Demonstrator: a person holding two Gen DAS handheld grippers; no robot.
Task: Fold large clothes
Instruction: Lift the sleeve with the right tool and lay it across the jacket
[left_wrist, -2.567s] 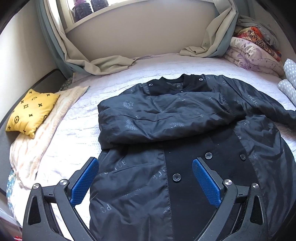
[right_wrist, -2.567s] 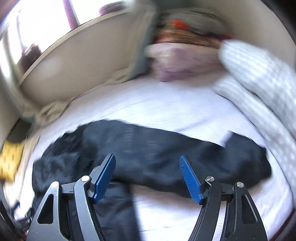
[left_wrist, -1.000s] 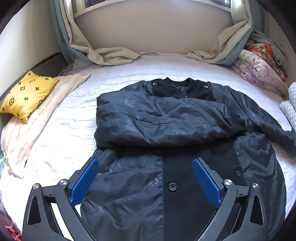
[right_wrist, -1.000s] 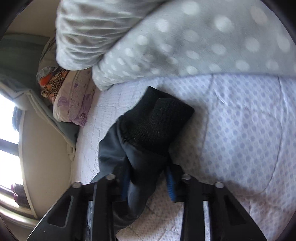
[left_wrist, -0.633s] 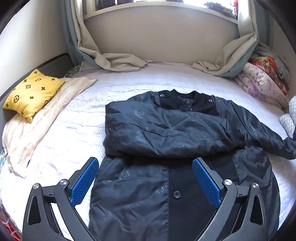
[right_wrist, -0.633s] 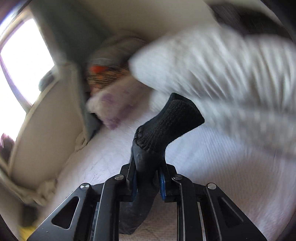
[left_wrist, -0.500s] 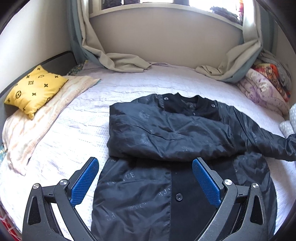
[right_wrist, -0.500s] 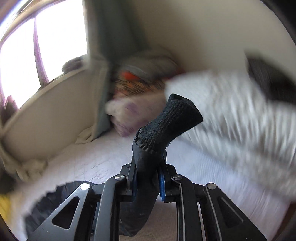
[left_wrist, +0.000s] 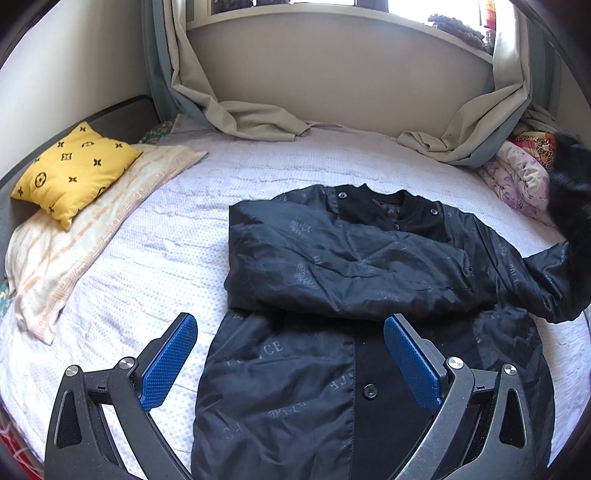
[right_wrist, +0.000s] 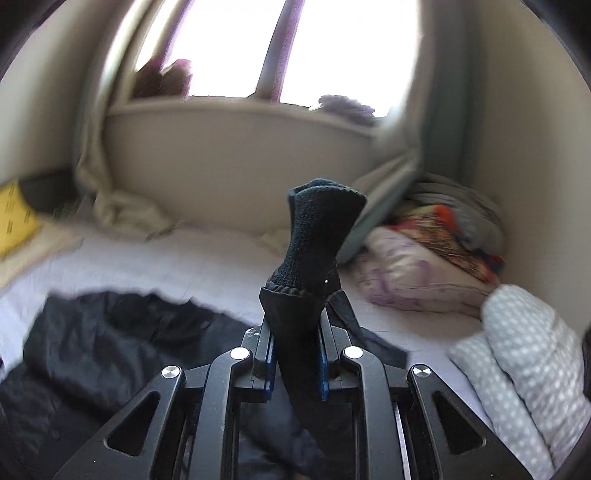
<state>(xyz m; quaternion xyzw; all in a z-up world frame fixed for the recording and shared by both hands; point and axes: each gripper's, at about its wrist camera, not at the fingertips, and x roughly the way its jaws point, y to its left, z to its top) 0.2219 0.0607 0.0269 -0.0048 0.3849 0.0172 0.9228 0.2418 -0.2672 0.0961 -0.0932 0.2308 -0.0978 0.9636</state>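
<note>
A black jacket (left_wrist: 351, 280) lies face up on the white bed (left_wrist: 155, 266), its left sleeve folded across the chest. My left gripper (left_wrist: 290, 362) is open and empty, hovering above the jacket's lower front. My right gripper (right_wrist: 295, 354) is shut on the jacket's right sleeve just below its knit cuff (right_wrist: 317, 229) and holds it raised above the bed. In the left wrist view that sleeve (left_wrist: 546, 280) rises off the bed at the right edge. The jacket body also shows in the right wrist view (right_wrist: 110, 339).
A yellow cushion (left_wrist: 70, 170) lies on a striped towel (left_wrist: 74, 240) at the left. Curtains (left_wrist: 243, 114) drape onto the bed under the window. Folded bedding (right_wrist: 424, 266) and a dotted pillow (right_wrist: 524, 354) are stacked at the right.
My right gripper has closed on the sleeve cuff, lifted it off the bed and swung it from the dotted pillow toward the window. The left gripper has drawn back slightly, still open.
</note>
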